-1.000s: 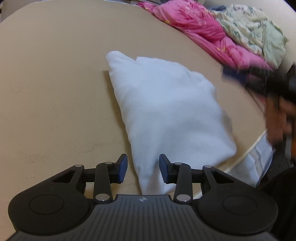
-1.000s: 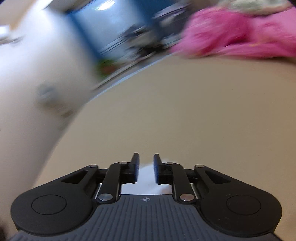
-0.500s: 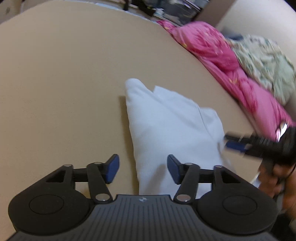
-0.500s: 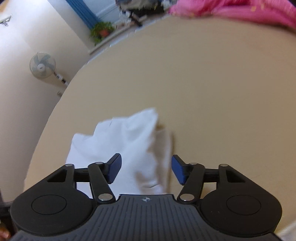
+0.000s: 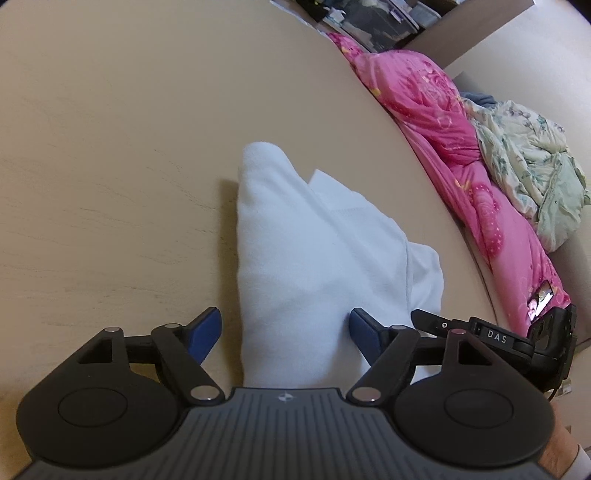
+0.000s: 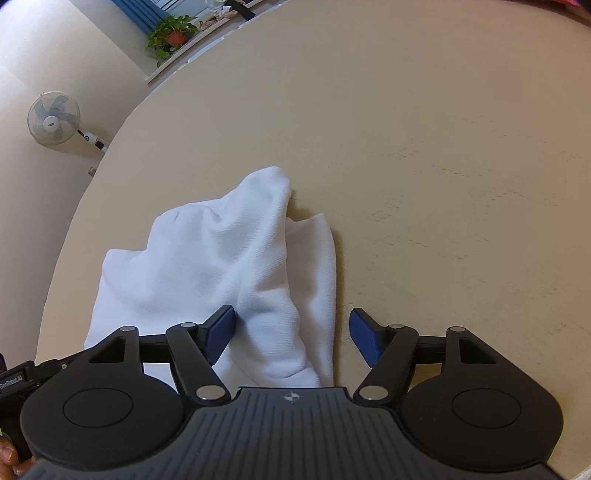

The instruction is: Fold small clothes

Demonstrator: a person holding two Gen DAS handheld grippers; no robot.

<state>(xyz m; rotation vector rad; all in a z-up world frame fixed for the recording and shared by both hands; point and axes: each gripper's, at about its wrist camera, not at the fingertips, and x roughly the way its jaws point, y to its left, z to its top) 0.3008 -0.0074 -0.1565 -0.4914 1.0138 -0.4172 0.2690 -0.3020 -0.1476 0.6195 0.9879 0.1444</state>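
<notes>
A small white garment (image 5: 317, 258) lies partly folded on the beige table (image 5: 110, 147), pointed end away from me. My left gripper (image 5: 286, 332) is open, its blue pads on either side of the cloth's near end. My right gripper (image 6: 291, 332) is open too, its pads astride the same white garment (image 6: 229, 266) at its near right edge. The right gripper's body (image 5: 517, 339) shows at the right edge of the left wrist view. Neither gripper holds the cloth.
A pink quilt (image 5: 461, 155) and a pale green floral blanket (image 5: 535, 173) are heaped along the table's right edge. A wall fan (image 6: 53, 118) and a potted plant (image 6: 170, 35) stand beyond the table's far left edge (image 6: 122, 129).
Both grippers have opened wider and closed in on the near end of the white garment. The right gripper swung from facing the room to straddling the cloth.
</notes>
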